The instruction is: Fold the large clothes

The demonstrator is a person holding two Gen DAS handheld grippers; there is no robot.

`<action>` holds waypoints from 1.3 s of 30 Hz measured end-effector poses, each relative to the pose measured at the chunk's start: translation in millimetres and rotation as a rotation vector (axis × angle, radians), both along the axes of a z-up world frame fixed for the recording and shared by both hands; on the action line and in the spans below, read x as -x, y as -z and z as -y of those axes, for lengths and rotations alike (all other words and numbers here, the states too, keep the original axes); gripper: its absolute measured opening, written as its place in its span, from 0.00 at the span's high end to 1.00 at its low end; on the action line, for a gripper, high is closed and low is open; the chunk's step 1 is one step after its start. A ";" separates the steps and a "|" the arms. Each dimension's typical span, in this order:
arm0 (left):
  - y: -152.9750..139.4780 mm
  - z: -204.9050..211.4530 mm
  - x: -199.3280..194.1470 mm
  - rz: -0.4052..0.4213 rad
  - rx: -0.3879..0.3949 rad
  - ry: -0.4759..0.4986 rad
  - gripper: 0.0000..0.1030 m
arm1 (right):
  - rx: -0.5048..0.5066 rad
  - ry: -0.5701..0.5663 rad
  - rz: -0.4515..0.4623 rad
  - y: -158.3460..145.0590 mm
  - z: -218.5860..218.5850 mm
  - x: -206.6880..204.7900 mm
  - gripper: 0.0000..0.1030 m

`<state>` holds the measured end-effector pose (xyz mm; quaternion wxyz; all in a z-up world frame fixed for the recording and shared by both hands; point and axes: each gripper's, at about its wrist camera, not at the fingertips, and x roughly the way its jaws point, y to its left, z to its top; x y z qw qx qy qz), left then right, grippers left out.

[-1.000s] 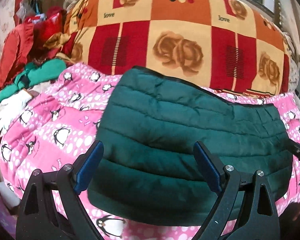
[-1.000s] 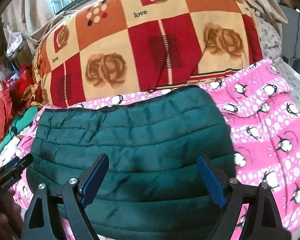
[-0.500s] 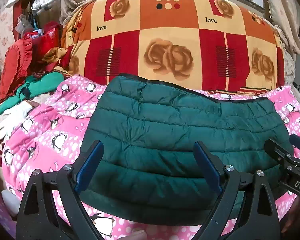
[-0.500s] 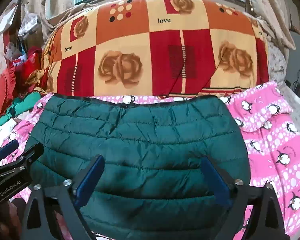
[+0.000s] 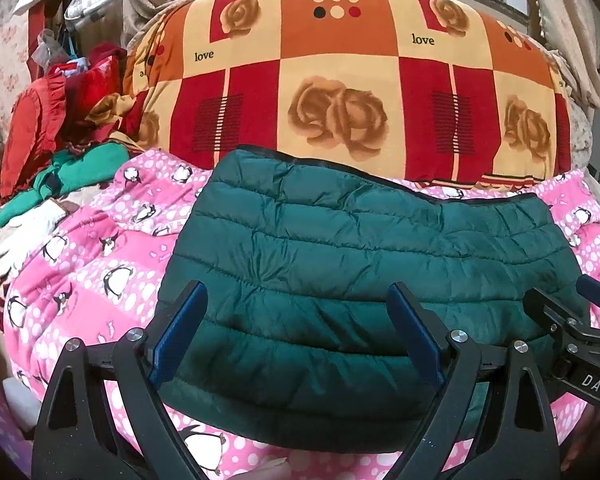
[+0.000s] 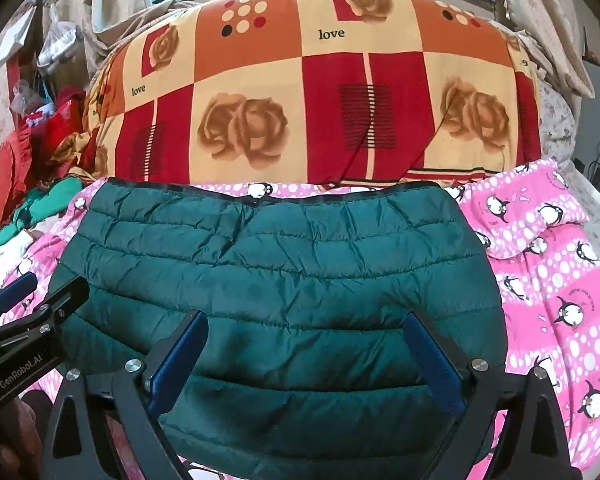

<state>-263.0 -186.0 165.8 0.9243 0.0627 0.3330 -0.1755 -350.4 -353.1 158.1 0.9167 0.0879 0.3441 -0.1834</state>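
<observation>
A dark green quilted jacket [image 5: 352, 264] lies folded into a wide flat block on the pink penguin blanket [image 5: 100, 264]; it also shows in the right wrist view [image 6: 284, 280]. My left gripper [image 5: 298, 324] is open and empty, hovering over the jacket's near left part. My right gripper [image 6: 306, 354] is open and empty over the jacket's near right part. Each gripper shows at the edge of the other's view: the right one [image 5: 580, 344] and the left one [image 6: 28, 320].
A large red, orange and cream rose-patterned quilt [image 5: 340, 92] is piled behind the jacket. A heap of red, green and white clothes [image 5: 48, 152] lies at the left. More pink penguin blanket [image 6: 556, 280] extends right of the jacket.
Both grippers have pulled back and risen from the jacket, so more of it and the quilt behind shows. The jacket lies still and both grippers stay open.
</observation>
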 end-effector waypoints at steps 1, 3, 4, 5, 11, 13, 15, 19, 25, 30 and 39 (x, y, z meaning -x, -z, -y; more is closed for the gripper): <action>0.7 0.2 -0.3 -0.003 -0.001 -0.002 0.12 | -0.001 0.000 -0.002 0.5 0.1 -0.3 0.06; 2.5 0.1 -1.5 -0.008 -0.003 -0.002 0.12 | -0.003 0.002 -0.007 2.2 0.6 -0.8 0.06; 3.2 0.2 -2.4 -0.010 -0.005 -0.002 0.12 | -0.003 0.003 -0.009 2.7 0.1 -1.1 0.06; 4.0 0.6 -2.8 -0.013 -0.006 -0.002 0.12 | -0.002 0.005 -0.011 3.5 0.2 -1.4 0.06; 6.4 2.5 -3.2 -0.019 -0.009 -0.001 0.12 | -0.007 0.011 -0.020 6.4 3.3 -2.5 0.06; 6.7 3.1 -3.4 -0.018 -0.010 0.000 0.12 | -0.012 0.012 -0.022 7.6 4.2 -2.9 0.06; 7.2 3.8 -3.5 -0.017 -0.012 0.001 0.12 | -0.014 0.012 -0.024 8.4 4.9 -3.3 0.06; 7.7 4.3 -3.8 -0.020 -0.013 0.001 0.12 | -0.016 0.013 -0.024 8.7 5.5 -3.6 0.06; 9.4 6.0 -5.4 -0.023 -0.014 0.003 0.12 | -0.017 0.015 -0.026 10.2 6.7 -4.8 0.06; 12.1 7.5 -6.6 -0.029 -0.011 0.004 0.12 | -0.018 0.016 -0.032 12.1 7.6 -6.4 0.06; 14.2 8.2 -7.6 -0.031 -0.012 0.008 0.12 | -0.024 0.020 -0.034 14.0 9.4 -7.3 0.06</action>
